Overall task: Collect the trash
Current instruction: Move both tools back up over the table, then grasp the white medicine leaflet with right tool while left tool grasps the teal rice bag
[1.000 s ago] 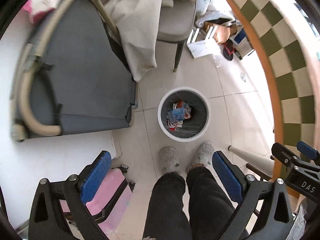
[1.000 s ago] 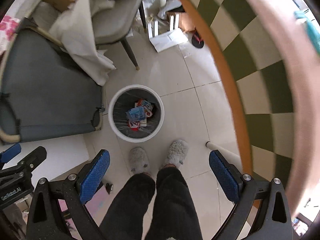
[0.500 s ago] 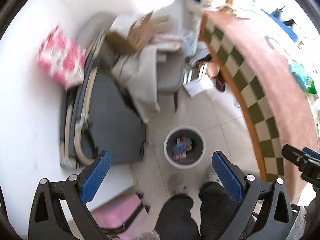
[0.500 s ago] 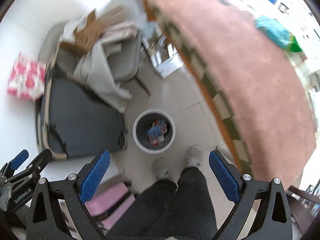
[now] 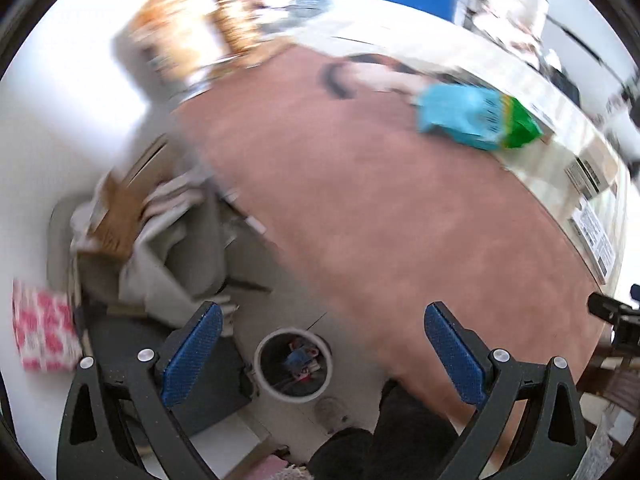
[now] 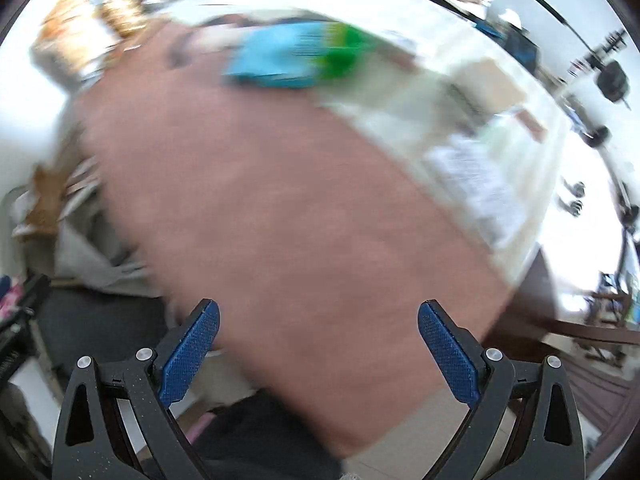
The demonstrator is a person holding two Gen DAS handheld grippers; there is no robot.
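Note:
A round white-rimmed bin [image 5: 294,366] with wrappers inside stands on the floor, low in the left wrist view between the fingers. A blue and green bag [image 5: 476,120] lies at the far side of the reddish-brown table [image 5: 380,216]; the right wrist view shows the same bag [image 6: 296,60], blurred. My left gripper [image 5: 322,354] is open and holds nothing. My right gripper [image 6: 318,352] is open too, held above the table [image 6: 280,200] with nothing between its blue pads.
A chair piled with cloth and cardboard [image 5: 120,216] stands left of the table. A pink patterned pack [image 5: 40,328] lies at far left. Papers [image 5: 592,236] sit at the table's right edge. The person's dark trouser legs [image 5: 384,440] show at the bottom.
Both grippers have swung up from the floor and bin toward the tabletop. The bin has slid low in the left view and out of the right view. Both stay open.

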